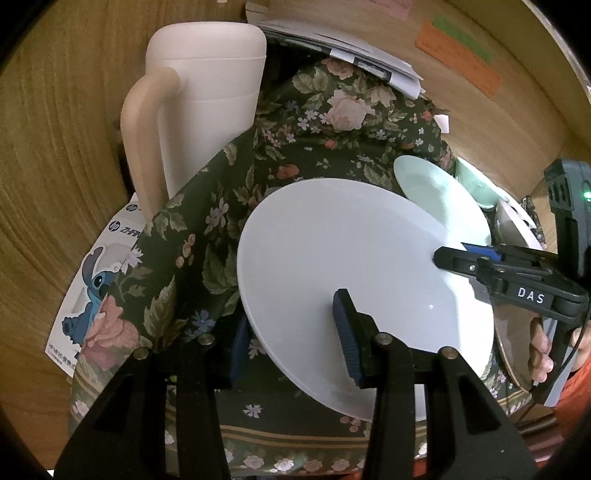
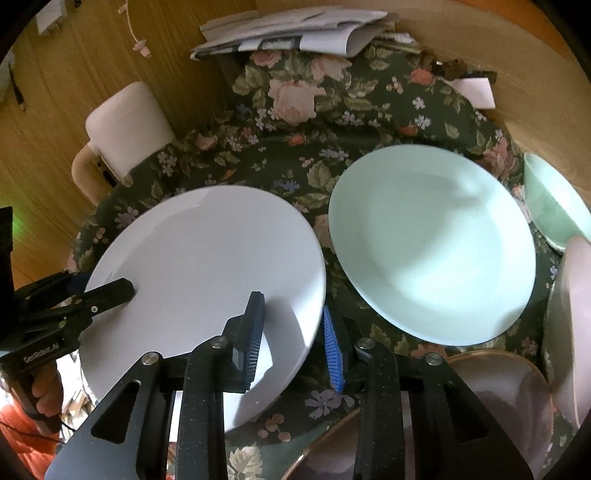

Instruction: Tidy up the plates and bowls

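A white plate (image 1: 343, 266) is held tilted above the floral cloth; it also shows in the right wrist view (image 2: 207, 266). My left gripper (image 1: 291, 336) straddles its near rim, one finger above and one below. My right gripper (image 2: 295, 343) straddles the opposite rim, and its fingers (image 1: 458, 260) show in the left wrist view. A pale green plate (image 2: 432, 243) lies on the cloth to the right, also in the left wrist view (image 1: 424, 181). A green bowl (image 2: 554, 206) sits at the far right.
A white jug with a beige handle (image 1: 207, 110) stands at the back left. Folded papers (image 2: 291, 29) lie at the back. A gold-rimmed plate (image 2: 491, 391) and a pink bowl (image 2: 576, 325) sit near the right. A Stitch card (image 1: 92, 288) lies left of the cloth.
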Demonstrator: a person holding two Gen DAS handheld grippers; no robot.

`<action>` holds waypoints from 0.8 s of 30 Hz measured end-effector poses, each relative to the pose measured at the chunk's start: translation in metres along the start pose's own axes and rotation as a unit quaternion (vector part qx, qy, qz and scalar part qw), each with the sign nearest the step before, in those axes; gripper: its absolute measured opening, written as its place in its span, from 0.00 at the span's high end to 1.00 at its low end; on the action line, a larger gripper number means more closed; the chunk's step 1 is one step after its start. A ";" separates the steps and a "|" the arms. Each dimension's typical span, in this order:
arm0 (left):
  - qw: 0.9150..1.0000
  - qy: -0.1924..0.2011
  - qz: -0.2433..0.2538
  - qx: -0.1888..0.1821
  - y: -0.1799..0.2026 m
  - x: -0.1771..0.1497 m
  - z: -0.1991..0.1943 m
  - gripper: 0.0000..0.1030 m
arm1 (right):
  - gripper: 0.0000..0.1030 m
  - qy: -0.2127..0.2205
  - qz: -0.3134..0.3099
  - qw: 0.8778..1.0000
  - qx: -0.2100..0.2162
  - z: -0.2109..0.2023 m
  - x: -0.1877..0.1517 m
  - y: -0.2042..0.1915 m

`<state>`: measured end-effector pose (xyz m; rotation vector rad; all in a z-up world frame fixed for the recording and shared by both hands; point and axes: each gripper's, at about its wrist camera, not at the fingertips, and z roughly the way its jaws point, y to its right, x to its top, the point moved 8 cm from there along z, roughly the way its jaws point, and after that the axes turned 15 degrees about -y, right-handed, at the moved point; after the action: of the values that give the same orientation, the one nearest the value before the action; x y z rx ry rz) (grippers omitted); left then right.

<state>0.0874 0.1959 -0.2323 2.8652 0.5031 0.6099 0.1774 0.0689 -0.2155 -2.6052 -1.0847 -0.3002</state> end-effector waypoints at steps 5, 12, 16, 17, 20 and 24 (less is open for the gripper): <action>1.000 0.007 -0.004 -0.004 0.002 0.005 -0.009 0.58 | 0.74 0.015 -0.002 1.000 0.001 -0.010 -0.004 -0.002; 1.000 0.025 0.014 0.000 0.019 0.011 -0.026 0.58 | 0.74 0.042 0.004 0.999 -0.004 -0.034 -0.010 0.005; 0.999 0.034 0.024 0.000 0.032 0.013 -0.032 0.58 | 0.74 0.059 0.012 0.998 -0.006 -0.048 -0.014 0.012; 0.999 0.035 0.027 -0.002 0.035 0.014 -0.034 0.58 | 0.74 0.063 0.014 0.998 -0.007 -0.052 -0.016 0.014; 0.998 0.042 0.039 -0.005 0.048 0.016 -0.039 0.58 | 0.74 0.075 0.021 0.997 -0.008 -0.062 -0.021 0.019; 0.997 0.050 0.052 -0.007 0.062 0.018 -0.044 0.58 | 0.74 0.089 0.030 0.995 -0.010 -0.076 -0.031 0.027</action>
<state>0.1019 0.1484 -0.1716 2.8737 0.3652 0.7726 0.1697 0.0036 -0.1590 -2.5649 -0.9447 -0.5215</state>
